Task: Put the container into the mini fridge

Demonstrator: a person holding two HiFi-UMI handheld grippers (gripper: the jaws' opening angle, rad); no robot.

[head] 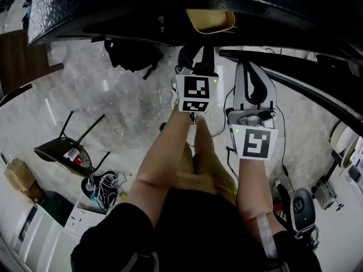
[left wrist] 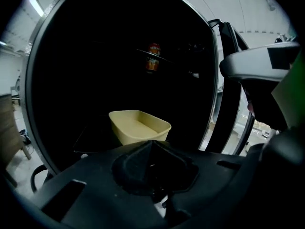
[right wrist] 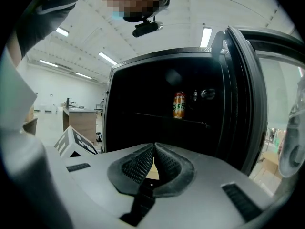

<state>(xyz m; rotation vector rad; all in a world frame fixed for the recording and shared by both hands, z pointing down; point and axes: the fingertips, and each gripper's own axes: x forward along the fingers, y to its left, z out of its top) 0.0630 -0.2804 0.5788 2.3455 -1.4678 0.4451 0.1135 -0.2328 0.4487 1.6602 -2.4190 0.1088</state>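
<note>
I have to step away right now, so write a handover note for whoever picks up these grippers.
Left gripper: shut, empty, facing the container.
Right gripper: shut, empty.
The container: inside the fridge, low down; a can stands on the shelf above.
Done: the container looks placed.
Left: draw both grippers away; probably close the open door.

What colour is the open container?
Pale yellow; the container shows best in the left gripper view.

Orange can [right wrist: 179, 105] standing upright on a dark shelf [right wrist: 167, 117], toward its right end. Down on the pale marbled floor [head: 119, 112] there's a black chair [head: 65, 152] at the left, a tangle of cables [head: 105, 188] just beside it, and a black bag [head: 133, 55] farther up.
</note>
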